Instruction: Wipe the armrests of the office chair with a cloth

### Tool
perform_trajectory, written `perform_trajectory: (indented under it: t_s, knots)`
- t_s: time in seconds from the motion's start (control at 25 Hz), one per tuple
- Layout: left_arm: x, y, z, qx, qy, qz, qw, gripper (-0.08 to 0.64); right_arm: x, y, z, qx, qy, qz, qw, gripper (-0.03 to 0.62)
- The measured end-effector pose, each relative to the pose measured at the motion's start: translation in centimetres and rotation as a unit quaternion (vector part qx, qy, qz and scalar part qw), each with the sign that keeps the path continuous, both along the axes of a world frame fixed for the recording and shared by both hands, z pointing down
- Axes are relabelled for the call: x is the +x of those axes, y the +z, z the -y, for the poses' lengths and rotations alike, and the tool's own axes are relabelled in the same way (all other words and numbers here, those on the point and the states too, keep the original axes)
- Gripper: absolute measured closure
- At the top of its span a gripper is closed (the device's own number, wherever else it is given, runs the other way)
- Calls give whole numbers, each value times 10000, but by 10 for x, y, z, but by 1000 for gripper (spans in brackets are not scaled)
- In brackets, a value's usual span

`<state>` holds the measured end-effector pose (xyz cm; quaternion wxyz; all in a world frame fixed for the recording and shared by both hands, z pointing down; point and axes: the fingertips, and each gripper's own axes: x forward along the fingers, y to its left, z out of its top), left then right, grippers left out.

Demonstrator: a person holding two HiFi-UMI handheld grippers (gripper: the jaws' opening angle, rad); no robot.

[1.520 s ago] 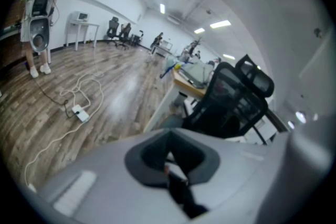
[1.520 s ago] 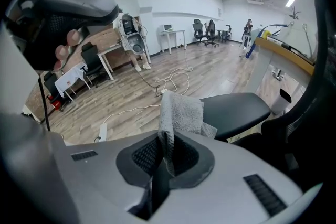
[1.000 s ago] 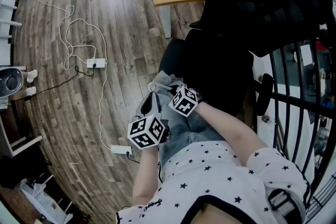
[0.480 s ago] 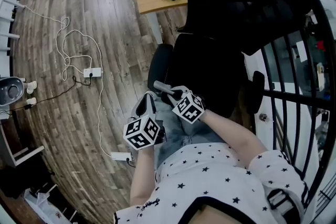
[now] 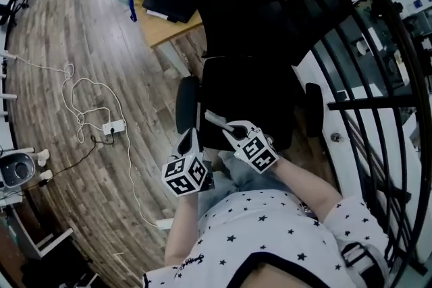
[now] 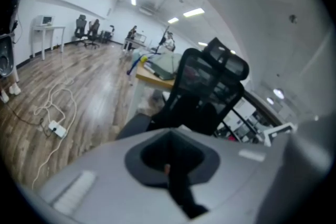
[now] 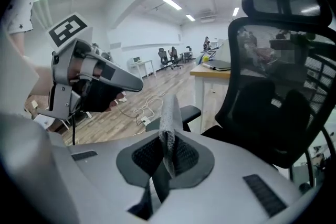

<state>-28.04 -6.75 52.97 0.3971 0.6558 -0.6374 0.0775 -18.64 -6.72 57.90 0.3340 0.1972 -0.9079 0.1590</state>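
Note:
The black office chair (image 5: pixel 263 44) stands just ahead of me, its mesh back toward the desk. Its left armrest (image 5: pixel 187 103) and right armrest (image 5: pixel 313 109) flank the seat. My right gripper (image 5: pixel 224 125) hovers over the seat's front edge, shut on a narrow grey cloth (image 5: pixel 213 119). In the right gripper view the cloth (image 7: pixel 169 126) stands up out of the right gripper (image 7: pixel 167 157), with the left armrest (image 7: pixel 185 112) beyond it. My left gripper (image 5: pixel 191 136) sits just below the left armrest, shut and holding nothing. In its own view the left gripper (image 6: pixel 170 168) points at the chair (image 6: pixel 207 92).
A wooden desk (image 5: pixel 172 27) with a black laptop (image 5: pixel 169 0) and a bag stands beyond the chair. A white power strip (image 5: pixel 112 126) and looping cable lie on the wood floor at left. A black metal railing (image 5: pixel 378 101) runs close along the right.
The view has swung so the chair sits centred. Both grippers have moved up toward the seat's front edge. The cloth now shows as a narrow strip in the right gripper.

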Motion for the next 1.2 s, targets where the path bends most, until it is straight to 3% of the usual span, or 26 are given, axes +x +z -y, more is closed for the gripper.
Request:
perform_trajectory:
  t_s: [0.24, 0.48, 0.84, 1.2]
  knots:
    - [16, -14, 14, 181, 826, 41, 9964, 552, 18, -22, 4, 181, 930, 114, 9954, 566]
    - [18, -34, -8, 344, 1252, 7, 9915, 552, 25, -60, -13, 417, 1845, 477, 9808, 566]
    - [28, -48, -54, 640, 1687, -96, 9835, 552, 29, -102, -58, 973, 2406, 766, 9627, 566]
    - [37, -52, -101, 781, 2073, -134, 9751, 552, 33, -122, -109, 1228, 2843, 933, 9463, 566]
